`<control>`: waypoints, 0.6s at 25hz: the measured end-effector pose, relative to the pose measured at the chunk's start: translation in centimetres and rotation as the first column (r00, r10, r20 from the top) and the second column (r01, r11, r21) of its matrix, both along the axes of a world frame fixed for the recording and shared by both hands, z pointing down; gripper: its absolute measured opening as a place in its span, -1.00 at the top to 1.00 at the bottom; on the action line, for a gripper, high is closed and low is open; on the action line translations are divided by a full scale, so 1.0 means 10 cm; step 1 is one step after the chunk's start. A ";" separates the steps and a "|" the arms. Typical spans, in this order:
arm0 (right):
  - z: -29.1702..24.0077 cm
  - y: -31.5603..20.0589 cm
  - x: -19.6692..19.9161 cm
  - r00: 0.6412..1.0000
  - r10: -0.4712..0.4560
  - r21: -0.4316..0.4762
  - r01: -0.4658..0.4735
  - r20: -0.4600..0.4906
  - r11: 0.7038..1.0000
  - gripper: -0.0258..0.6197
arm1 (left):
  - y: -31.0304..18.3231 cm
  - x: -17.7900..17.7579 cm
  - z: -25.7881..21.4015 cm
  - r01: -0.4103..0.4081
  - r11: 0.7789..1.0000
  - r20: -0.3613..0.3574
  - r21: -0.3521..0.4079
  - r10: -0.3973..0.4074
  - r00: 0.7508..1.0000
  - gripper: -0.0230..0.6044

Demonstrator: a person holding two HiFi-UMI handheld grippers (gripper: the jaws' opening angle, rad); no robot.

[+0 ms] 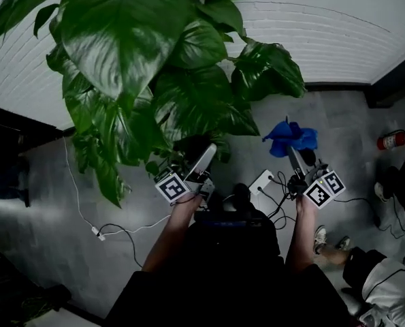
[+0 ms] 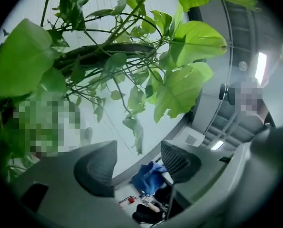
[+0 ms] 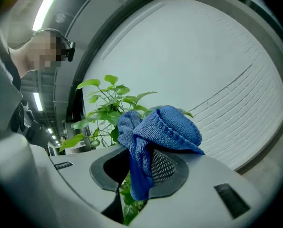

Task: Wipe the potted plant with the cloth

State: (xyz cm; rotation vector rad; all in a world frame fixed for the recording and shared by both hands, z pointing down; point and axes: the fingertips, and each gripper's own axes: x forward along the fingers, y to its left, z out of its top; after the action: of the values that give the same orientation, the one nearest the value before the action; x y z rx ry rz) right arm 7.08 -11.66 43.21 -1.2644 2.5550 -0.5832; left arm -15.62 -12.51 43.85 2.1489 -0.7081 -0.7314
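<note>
The potted plant (image 1: 141, 53) spreads broad green leaves over the upper left of the head view; its pot is mostly hidden under them. My left gripper (image 1: 205, 157) points up under the lower leaves and is open, with nothing between its pads (image 2: 96, 167). Leaves and stems (image 2: 179, 80) hang above it in the left gripper view. My right gripper (image 1: 294, 152), to the right of the plant, is shut on a bunched blue cloth (image 1: 290, 137). In the right gripper view the cloth (image 3: 162, 127) drapes over the jaws, with the plant (image 3: 108, 108) beyond it.
A white brick wall (image 1: 338, 39) stands behind the plant. Cables (image 1: 114, 230) and a white power strip (image 1: 263, 181) lie on the grey floor. A red fire extinguisher (image 1: 393, 139) and another person's feet (image 1: 328, 240) are at the right. Dark furniture (image 1: 11, 148) stands at the left.
</note>
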 end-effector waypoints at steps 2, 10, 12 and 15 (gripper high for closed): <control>-0.15 0.12 -0.11 1.000 0.007 0.020 -0.007 -0.001 1.000 0.60 | 0.06 0.07 -0.12 -0.035 0.999 -0.029 0.011 0.035 0.999 -0.16; -0.68 0.45 -0.32 0.998 0.055 0.132 -0.052 -0.022 0.990 0.60 | -0.03 0.43 -0.39 -0.059 0.996 -0.040 0.070 0.062 0.997 -0.23; -0.73 0.51 -0.28 0.997 0.070 0.138 -0.067 -0.021 0.988 0.60 | -0.07 0.52 -0.38 -0.051 0.997 -0.047 0.052 0.053 0.998 -0.23; -0.82 0.50 -0.20 0.996 0.082 0.155 -0.076 -0.031 0.985 0.60 | -0.20 0.66 -0.35 -0.044 0.999 -0.084 0.012 0.045 0.995 -0.23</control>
State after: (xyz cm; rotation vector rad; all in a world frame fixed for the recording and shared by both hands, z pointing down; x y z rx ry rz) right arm 5.06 -6.63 35.05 -1.3269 2.5113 -0.3416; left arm -9.02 -14.48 40.32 2.1233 -0.6118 -0.7987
